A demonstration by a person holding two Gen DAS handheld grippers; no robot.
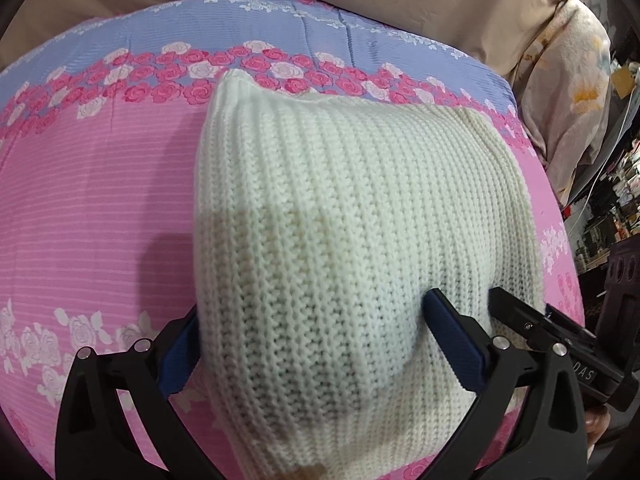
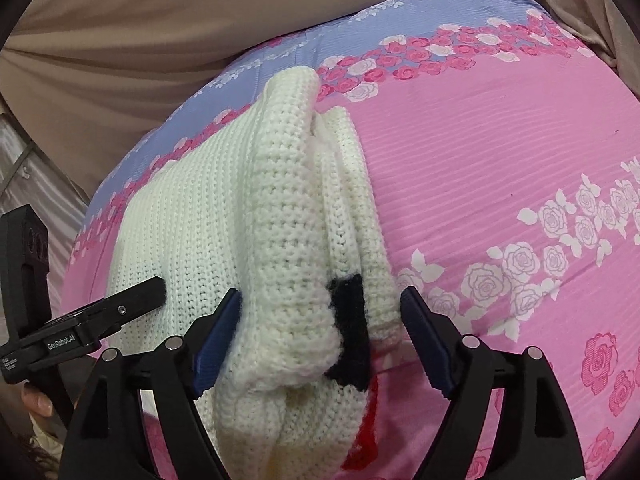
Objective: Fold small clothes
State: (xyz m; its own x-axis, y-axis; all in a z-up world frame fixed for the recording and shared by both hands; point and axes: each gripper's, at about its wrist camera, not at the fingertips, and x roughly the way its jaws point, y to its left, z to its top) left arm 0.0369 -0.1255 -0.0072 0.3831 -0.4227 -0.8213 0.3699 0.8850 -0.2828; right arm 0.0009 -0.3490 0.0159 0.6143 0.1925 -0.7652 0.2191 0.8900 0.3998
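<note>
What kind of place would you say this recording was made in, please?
Probably a bedroom at home: the white knit garment lies on a rose-printed pink and blue bedsheet, with beige fabric behind and cluttered shelves alongside.

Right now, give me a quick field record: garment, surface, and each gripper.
garment: cream knitted sweater, folded into a bundle, black patch on its edge
surface: pink and blue rose-print bedsheet
left gripper: jaws wide, astride the knit's near end, not clamped
right gripper: jaws apart, straddling the rolled edge, right pad clear
</note>
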